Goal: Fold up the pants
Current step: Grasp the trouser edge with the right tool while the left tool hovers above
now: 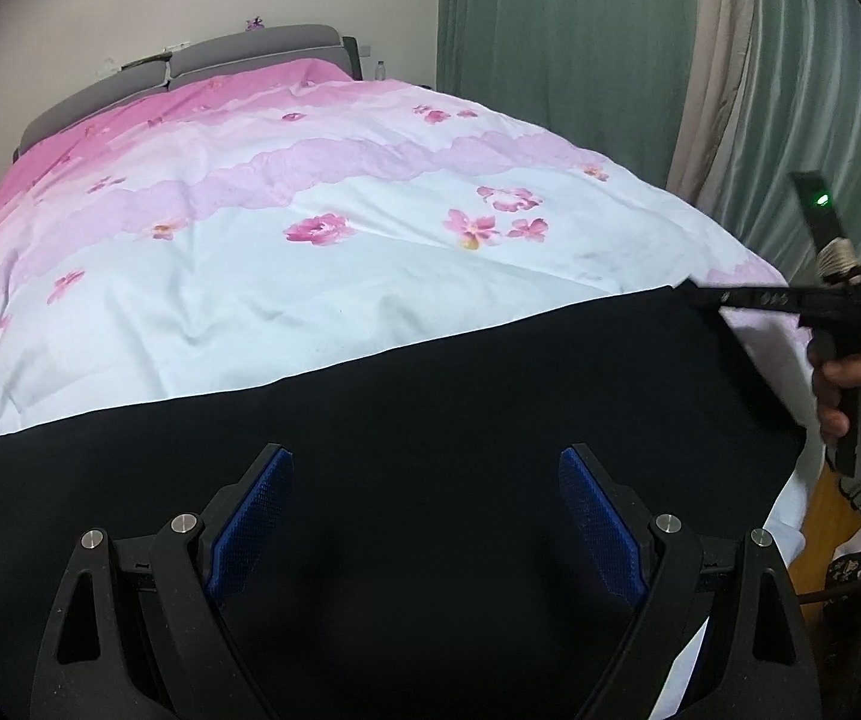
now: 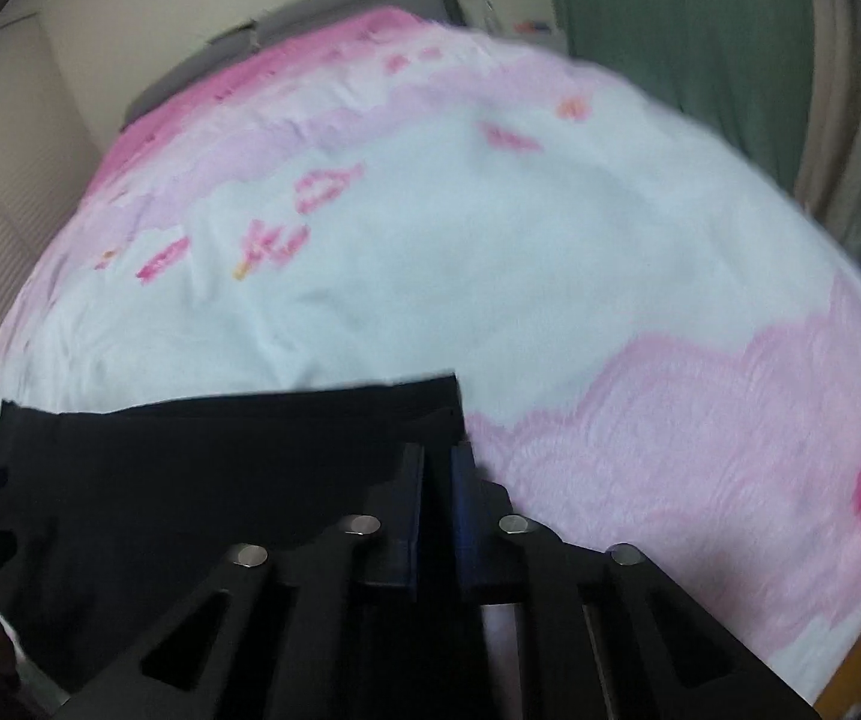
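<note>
Jaws of the right gripper [image 2: 437, 468] are clenched on the corner of the black fabric pants [image 1: 430, 420]; the left gripper [image 1: 427, 480] is held released above their middle, the long axis running sideways.

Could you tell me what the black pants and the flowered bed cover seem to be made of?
Black pants: probably a smooth, matte woven or knit cloth; they lie flat with a clean straight edge and no sheen. Bed cover: seemingly printed cotton or a cotton blend, matte, with soft fine creases and pink flowers. Neither fibre can be confirmed by look alone.

Floral bedspread [image 1: 310, 276], green curtain [image 1: 550, 18]
</note>
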